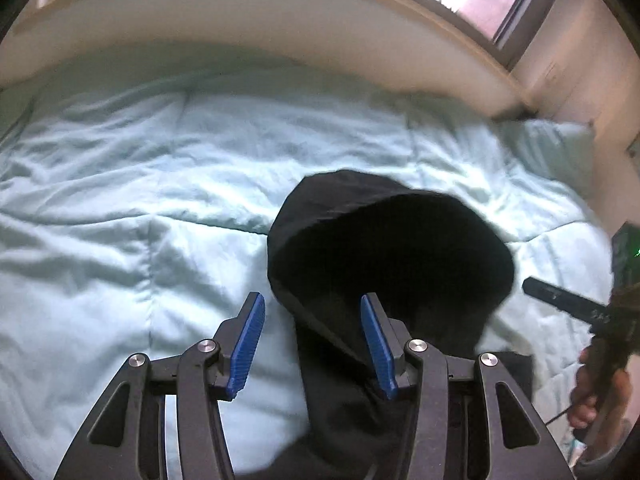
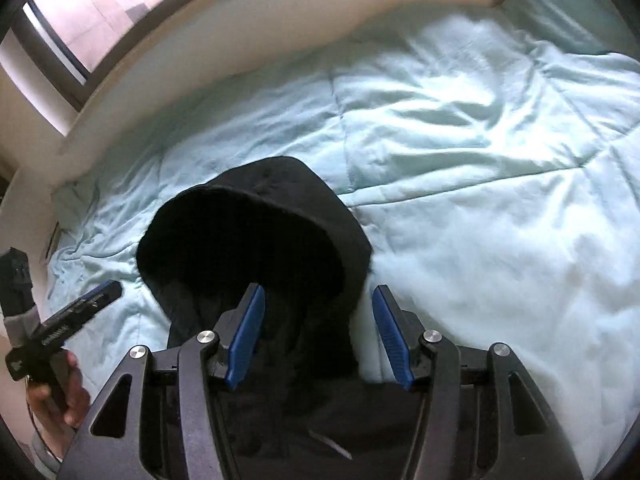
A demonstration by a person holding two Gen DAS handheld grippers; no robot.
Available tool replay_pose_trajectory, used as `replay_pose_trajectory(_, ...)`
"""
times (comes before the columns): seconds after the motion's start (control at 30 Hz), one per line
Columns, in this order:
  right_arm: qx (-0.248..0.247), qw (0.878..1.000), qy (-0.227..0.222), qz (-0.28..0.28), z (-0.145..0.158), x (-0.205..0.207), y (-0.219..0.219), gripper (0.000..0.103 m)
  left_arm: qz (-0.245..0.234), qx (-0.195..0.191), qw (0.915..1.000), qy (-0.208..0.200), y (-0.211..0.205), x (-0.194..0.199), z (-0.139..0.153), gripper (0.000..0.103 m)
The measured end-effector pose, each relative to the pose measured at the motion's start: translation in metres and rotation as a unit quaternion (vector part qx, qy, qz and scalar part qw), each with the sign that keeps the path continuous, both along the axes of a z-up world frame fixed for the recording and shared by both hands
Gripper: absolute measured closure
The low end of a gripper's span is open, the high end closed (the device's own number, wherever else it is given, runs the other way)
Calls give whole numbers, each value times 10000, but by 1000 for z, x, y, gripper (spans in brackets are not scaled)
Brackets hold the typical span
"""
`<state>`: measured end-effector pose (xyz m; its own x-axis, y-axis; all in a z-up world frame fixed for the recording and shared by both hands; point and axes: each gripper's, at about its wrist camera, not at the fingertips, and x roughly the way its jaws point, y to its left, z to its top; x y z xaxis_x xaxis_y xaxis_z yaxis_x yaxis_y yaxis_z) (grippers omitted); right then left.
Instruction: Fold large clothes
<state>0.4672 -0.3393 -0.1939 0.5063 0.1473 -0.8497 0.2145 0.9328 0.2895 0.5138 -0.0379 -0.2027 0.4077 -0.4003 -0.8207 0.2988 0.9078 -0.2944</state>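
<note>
Lying on the pale quilt [image 1: 120, 200], the black hoodie [image 1: 380, 248] sits beneath both unclenched, empty hand-held grippers [image 1: 312, 344] [image 2: 318, 336].

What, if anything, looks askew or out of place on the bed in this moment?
Nothing damaged or spilled. The black hoodie lies on the light blue comforter with its hood gaping open rather than flattened. The comforter is wrinkled. Both grippers, left and right, are open.

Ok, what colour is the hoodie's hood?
Plain black hood, no visible pattern; the right wrist view shows it best, against the pale mint comforter.
</note>
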Motion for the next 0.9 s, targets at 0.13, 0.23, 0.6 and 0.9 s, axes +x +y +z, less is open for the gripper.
replay_pose_trajectory(0.13,-620,9974,321,157,-26,29,14,88,340,376,9986,119,-11,27,-32,62)
replay_pose_trajectory(0.23,-556,9983,157,117,-20,21,-2,98,698,-62,9972,271,9,39,-38,97)
replay_pose_trajectory(0.6,-98,9922,1048,662,-126,9,-13,99,352,309,9971,596,22,12,-112,92)
replay_pose_trajectory(0.9,-421,9897,515,1271,-46,-34,-6,85,-74,133,9991,-383,50,-55,-19,88)
